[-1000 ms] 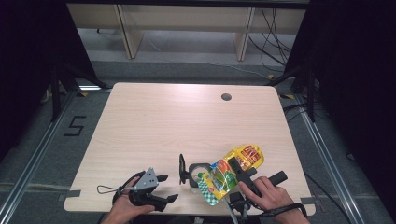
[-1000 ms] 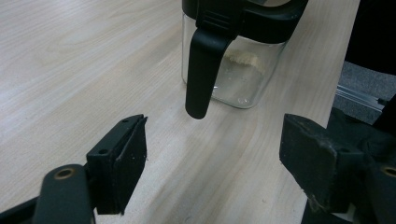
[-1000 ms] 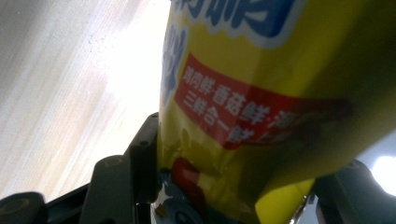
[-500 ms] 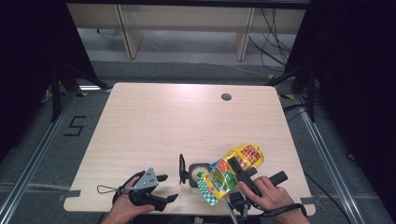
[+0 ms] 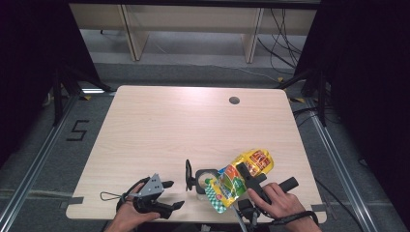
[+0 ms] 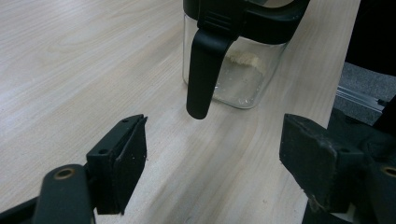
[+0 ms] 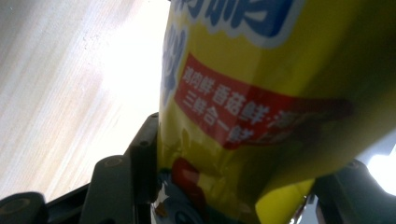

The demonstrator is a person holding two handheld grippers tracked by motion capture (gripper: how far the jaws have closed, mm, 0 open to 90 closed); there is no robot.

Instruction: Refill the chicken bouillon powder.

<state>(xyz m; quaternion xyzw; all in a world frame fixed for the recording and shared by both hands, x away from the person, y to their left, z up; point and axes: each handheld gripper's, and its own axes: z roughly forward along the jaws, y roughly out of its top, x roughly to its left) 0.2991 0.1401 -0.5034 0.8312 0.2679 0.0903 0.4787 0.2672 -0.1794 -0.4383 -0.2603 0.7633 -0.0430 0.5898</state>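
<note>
High view: glossy yellow snack bag clamped in right gripper at lower centre of frame, tipped mouth-down over clear glass jar with black flip lid — pouring step judged under way; left gripper spread wide at lower left.

Left gripper view: jar at top centre, pale crumbs inside, jaws apart — next, probably steadying jar.

Right gripper view: bag pinched; red band with white Chinese characters, not legible with certainty.

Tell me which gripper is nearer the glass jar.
Right. The right gripper holds the yellow bag tilted at the glass jar mouth; the left gripper sits open, apart, on the jar's handle side.
</note>
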